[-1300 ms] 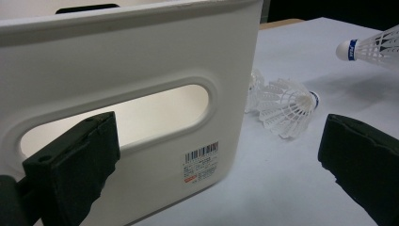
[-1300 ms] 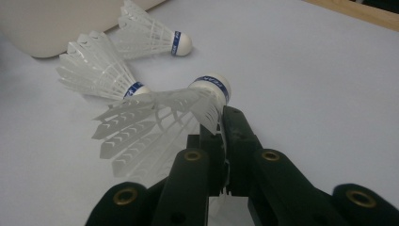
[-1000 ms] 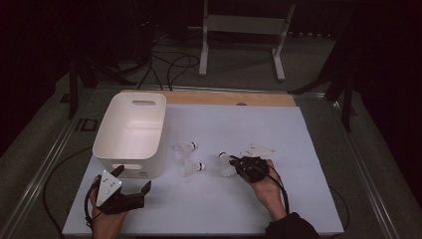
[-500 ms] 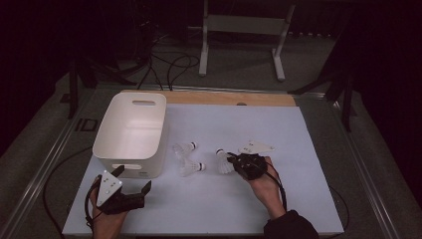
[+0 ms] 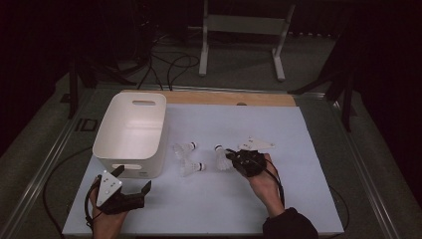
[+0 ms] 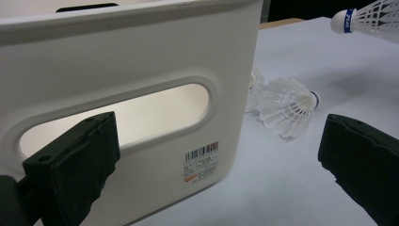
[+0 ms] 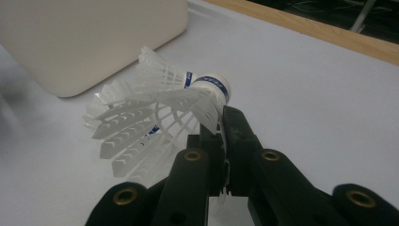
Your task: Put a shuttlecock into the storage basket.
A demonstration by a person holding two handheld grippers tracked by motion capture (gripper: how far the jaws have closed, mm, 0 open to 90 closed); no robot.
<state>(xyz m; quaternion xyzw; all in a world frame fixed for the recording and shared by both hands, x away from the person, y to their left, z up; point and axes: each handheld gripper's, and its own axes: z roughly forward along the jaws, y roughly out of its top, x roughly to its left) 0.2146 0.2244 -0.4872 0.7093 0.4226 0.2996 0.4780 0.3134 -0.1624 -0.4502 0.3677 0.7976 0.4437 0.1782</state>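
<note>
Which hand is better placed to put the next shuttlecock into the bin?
Right. The right gripper is already shut on a shuttlecock, so it only needs carrying to the bin. The left gripper is open and holds nothing.

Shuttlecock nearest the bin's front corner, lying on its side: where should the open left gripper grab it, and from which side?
Grip the shuttlecock at its cork end, which points right, away from the white bin. Probably come from above, fingers straddling the cork: the feather skirt is wide and fragile, and a neighbouring shuttlecock lies close behind.

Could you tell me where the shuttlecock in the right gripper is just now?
In the high view, the held shuttlecock sits right of centre, pinched by the right gripper, right of two loose shuttlecocks.
</note>
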